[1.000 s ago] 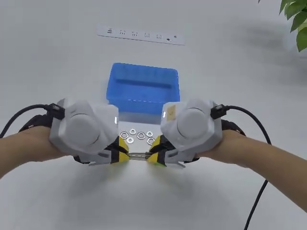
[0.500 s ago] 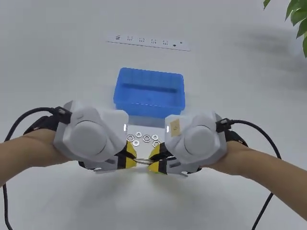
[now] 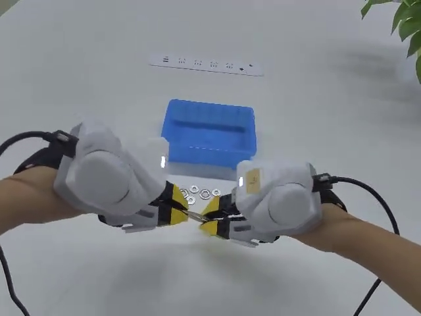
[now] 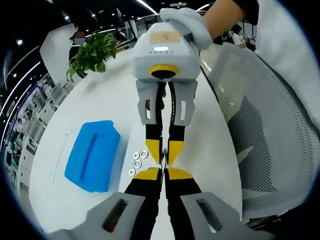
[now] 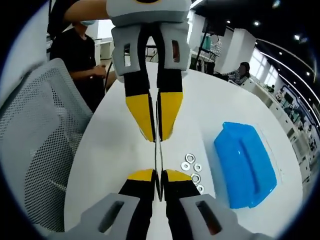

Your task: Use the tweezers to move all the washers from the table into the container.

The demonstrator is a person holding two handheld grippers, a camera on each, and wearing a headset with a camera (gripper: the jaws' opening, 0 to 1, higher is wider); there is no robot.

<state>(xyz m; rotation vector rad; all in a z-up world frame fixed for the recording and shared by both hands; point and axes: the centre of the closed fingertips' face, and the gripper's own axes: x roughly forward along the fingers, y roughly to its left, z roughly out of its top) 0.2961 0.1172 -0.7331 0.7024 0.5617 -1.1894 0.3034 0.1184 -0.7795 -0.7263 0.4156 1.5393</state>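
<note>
Thin metal tweezers (image 3: 196,214) are held between my two grippers, which face each other tip to tip over the white table. My left gripper (image 3: 176,210) is shut on one end and my right gripper (image 3: 212,221) on the other. In the left gripper view the tweezers (image 4: 163,158) run from my own jaws (image 4: 162,173) up into the right gripper (image 4: 162,146). Several small steel washers (image 3: 200,193) lie on the table just beyond the tips, also seen as washers (image 4: 137,162) and washers (image 5: 192,168). The blue container (image 3: 210,131) sits behind them.
A white power strip (image 3: 207,64) lies at the far side of the table. Plant leaves (image 3: 401,26) hang at the top right. A mesh chair (image 4: 260,150) stands beside the table, and a person (image 5: 82,42) sits in the background. Black cables (image 3: 368,197) trail from both grippers.
The head camera has shifted, so the whole scene sits a little differently. Both grippers stay shut on the tweezers near the washers, and the left one looks slightly raised.
</note>
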